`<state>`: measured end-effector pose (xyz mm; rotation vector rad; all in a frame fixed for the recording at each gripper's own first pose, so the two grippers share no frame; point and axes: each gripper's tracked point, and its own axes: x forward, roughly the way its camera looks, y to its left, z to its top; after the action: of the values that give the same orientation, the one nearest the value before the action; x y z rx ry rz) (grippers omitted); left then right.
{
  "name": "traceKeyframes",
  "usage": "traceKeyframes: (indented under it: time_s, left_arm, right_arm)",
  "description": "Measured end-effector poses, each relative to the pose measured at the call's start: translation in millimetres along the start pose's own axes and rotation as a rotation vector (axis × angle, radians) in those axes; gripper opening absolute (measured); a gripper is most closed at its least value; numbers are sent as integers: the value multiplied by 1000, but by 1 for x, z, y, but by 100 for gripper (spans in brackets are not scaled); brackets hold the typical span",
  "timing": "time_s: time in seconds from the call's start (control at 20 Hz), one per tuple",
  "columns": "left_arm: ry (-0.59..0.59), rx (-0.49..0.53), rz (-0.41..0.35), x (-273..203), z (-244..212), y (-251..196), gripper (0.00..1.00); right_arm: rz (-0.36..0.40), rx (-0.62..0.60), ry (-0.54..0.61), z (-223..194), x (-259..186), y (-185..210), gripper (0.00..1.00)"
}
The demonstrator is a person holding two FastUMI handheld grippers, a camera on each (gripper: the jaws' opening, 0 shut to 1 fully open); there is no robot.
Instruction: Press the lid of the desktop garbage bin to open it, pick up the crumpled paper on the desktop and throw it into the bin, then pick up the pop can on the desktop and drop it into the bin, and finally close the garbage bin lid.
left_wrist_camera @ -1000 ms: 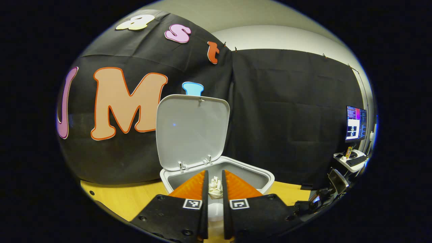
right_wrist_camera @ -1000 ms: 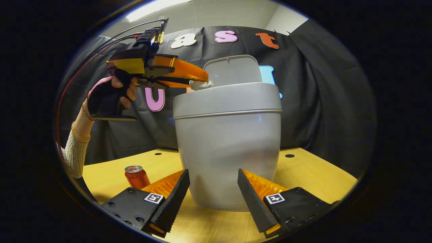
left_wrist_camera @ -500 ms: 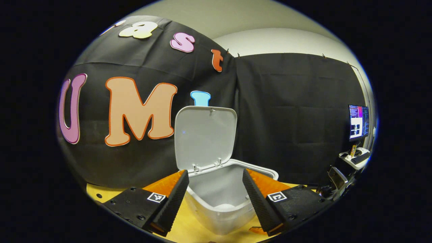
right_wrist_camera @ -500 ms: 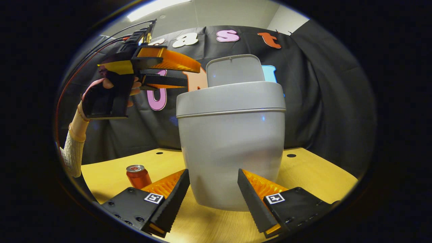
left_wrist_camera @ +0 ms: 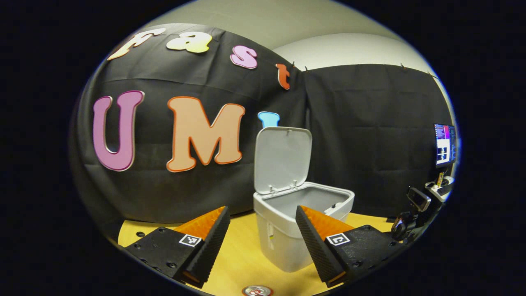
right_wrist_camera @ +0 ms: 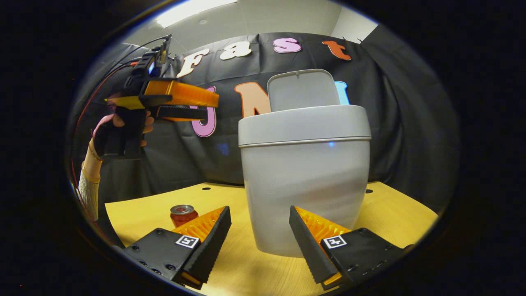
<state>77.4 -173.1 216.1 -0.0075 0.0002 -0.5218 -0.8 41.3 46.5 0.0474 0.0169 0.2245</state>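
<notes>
- Ridged rubber lines the jaws of the left gripper (left_wrist_camera: pixel 260 234); they stand apart with nothing between them, at the bottom of the left gripper view.
- Just beyond them, right of centre in that view, stands the garbage bin (left_wrist_camera: pixel 302 222) with its lid (left_wrist_camera: pixel 282 158) tipped up and back, so the mouth is open.
- At the very bottom edge of the same view, the top of the pop can (left_wrist_camera: pixel 257 291) peeks in, below the jaws.
- In the right gripper view, the right gripper (right_wrist_camera: pixel 260 238) also has its jaws apart and holds nothing; it sits low over the wooden desk (right_wrist_camera: pixel 402 216), close in front of the bin's wall.
- The can stands upright on the desk at lower left of that view, left of the bin and partly hidden behind the right gripper's left finger.
- At upper left of that view a hand (right_wrist_camera: pixel 119 131) holds the left gripper level, up beside the bin's rim and well above the can.
- No crumpled paper lies on the desk; I judge it is already in the bin, though the bin's inside is too dim to confirm.
- The step in hand looks like the can pick-up. Next: bring the left gripper down so its jaws straddle the can's sides, close firmly without tipping it, then lift it clear of the rim.
</notes>
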Motion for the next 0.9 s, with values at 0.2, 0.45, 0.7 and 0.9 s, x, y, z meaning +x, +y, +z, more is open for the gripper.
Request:
traceKeyframes:
  time_s: [0.2,0.45,0.7,0.9]
  left_arm:
    - [7,-13,61,-33,-23,28,94]
    - [23,-36,139,-80,-61,64,94]
    - [55,-57,241,-132,-109,100,94]
    - [82,-84,286,-163,-140,117,94]
  right_arm:
    - [27,-19,12,-3,4,20,97]
    - [88,-34,46,-13,13,56,94]
    - [161,-49,67,-23,24,98,98]
    - [214,-67,102,-37,31,125,94]
